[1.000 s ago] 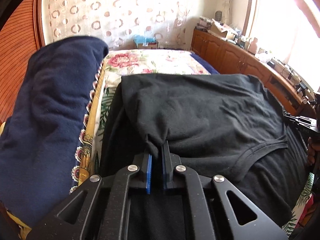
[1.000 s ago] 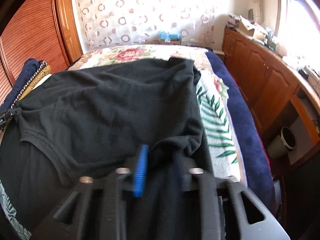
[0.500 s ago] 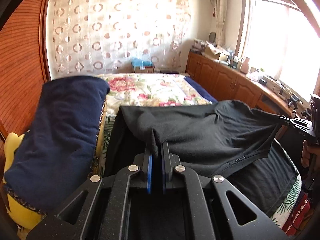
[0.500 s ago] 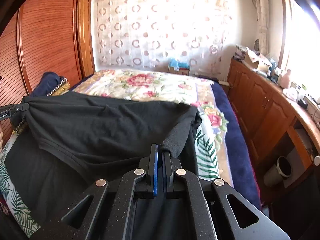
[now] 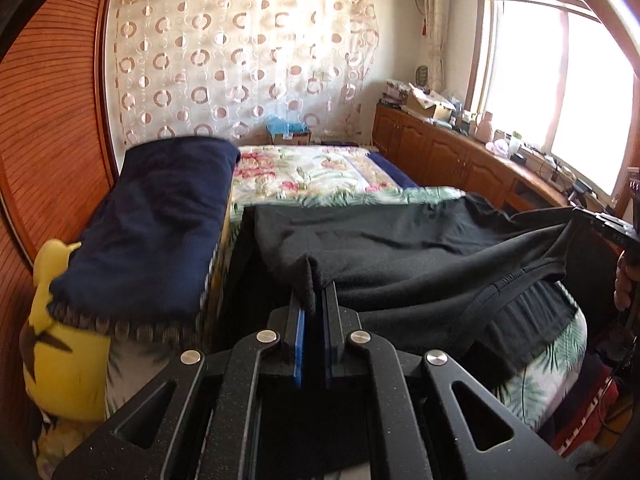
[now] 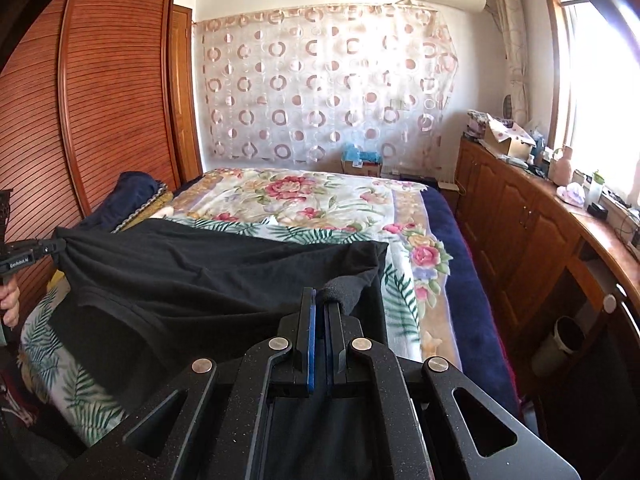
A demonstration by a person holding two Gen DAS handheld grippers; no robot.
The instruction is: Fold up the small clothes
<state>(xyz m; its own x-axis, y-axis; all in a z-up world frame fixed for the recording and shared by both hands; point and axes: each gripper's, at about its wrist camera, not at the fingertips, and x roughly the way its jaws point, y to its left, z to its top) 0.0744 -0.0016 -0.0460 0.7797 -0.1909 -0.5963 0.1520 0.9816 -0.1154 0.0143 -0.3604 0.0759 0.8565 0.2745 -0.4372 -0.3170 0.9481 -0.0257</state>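
A black T-shirt [image 5: 400,256] hangs stretched between both grippers above the near end of the floral bed [image 5: 312,172]. My left gripper [image 5: 312,300] is shut on a bunched shoulder corner of the shirt. My right gripper [image 6: 322,300] is shut on the opposite shoulder corner of the black T-shirt [image 6: 208,276]. The neckline sags between them and the hem end still rests on the bedspread [image 6: 304,200]. In the left wrist view the right gripper [image 5: 600,228] shows at the far right edge; in the right wrist view the left gripper [image 6: 32,250] shows at the far left.
A folded navy blanket [image 5: 160,216] over a yellow plush toy [image 5: 56,320] lies along the bed's left side by the slatted wooden wardrobe [image 6: 80,120]. Wooden cabinets [image 6: 540,232] with clutter run under the window. A bin [image 6: 564,340] stands on the floor on the right.
Both grippers have risen and drawn back, lifting the shirt's shoulder end off the bed and pulling it taut. The right gripper's jaws closed fully on the cloth.
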